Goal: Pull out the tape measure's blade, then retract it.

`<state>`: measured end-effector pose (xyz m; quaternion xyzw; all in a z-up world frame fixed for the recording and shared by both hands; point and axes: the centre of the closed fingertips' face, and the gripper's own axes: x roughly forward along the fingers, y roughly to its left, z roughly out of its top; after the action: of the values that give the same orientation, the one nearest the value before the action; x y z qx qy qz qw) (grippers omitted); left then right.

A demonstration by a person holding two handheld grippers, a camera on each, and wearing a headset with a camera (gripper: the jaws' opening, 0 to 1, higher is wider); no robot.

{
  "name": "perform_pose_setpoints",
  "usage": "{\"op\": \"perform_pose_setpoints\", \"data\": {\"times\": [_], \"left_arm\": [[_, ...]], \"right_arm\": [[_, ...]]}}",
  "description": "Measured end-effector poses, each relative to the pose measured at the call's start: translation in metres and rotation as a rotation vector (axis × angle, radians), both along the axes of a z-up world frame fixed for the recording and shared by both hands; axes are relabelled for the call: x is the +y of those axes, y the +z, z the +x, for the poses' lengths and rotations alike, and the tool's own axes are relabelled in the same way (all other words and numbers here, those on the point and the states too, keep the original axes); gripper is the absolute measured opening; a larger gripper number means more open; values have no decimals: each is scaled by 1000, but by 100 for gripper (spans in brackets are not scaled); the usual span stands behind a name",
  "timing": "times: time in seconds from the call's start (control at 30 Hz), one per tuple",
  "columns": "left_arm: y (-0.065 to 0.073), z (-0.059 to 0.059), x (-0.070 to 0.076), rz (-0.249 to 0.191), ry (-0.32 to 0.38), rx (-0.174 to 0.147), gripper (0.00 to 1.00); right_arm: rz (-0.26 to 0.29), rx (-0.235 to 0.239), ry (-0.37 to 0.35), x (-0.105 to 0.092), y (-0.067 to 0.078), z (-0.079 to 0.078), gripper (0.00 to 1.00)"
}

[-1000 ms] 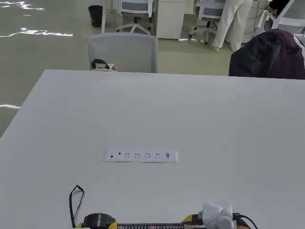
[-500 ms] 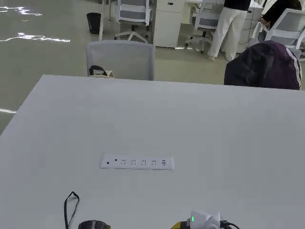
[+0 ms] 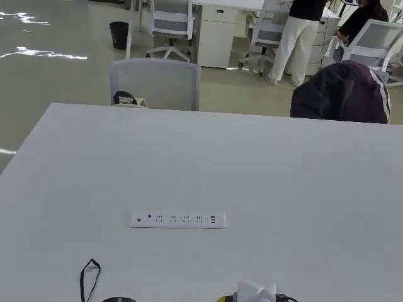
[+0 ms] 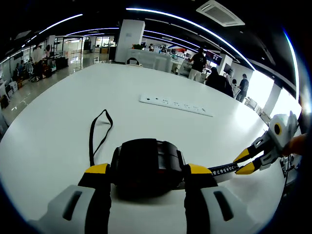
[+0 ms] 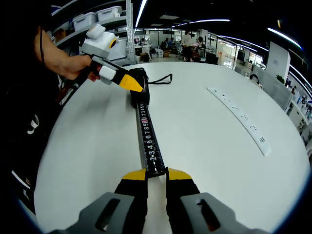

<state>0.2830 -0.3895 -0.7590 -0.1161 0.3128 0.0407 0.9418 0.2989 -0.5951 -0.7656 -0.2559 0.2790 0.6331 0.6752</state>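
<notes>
Black tape-measure case (image 4: 146,157) on white tabletop (image 5: 209,146), clamped in left claw (image 4: 148,170). Right claw (image 5: 156,174) pinches the tip of the black numbered blade (image 5: 146,131), which lies flat and drawn out. Head view has tipped up; blade span looks unchanged. Pull seems complete, retraction next.

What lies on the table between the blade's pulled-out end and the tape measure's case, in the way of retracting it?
Nothing visible. The blade runs straight over bare table from the right gripper to the case in the left gripper. The power strip lies off to one side, the strap beyond the case.
</notes>
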Motion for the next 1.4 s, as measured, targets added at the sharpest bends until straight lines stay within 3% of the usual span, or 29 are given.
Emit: {"op": "perform_pose_setpoints", "data": {"times": [0.8,1.4], "left_arm": [[7,-1,-2,-24,-5,-3,57],[5,-1,-2,-28,-5,-4,58]], "right_arm": [[39,0,49,73,-2,-8,12],[41,-8,69,110,-7,-13,12]]}}
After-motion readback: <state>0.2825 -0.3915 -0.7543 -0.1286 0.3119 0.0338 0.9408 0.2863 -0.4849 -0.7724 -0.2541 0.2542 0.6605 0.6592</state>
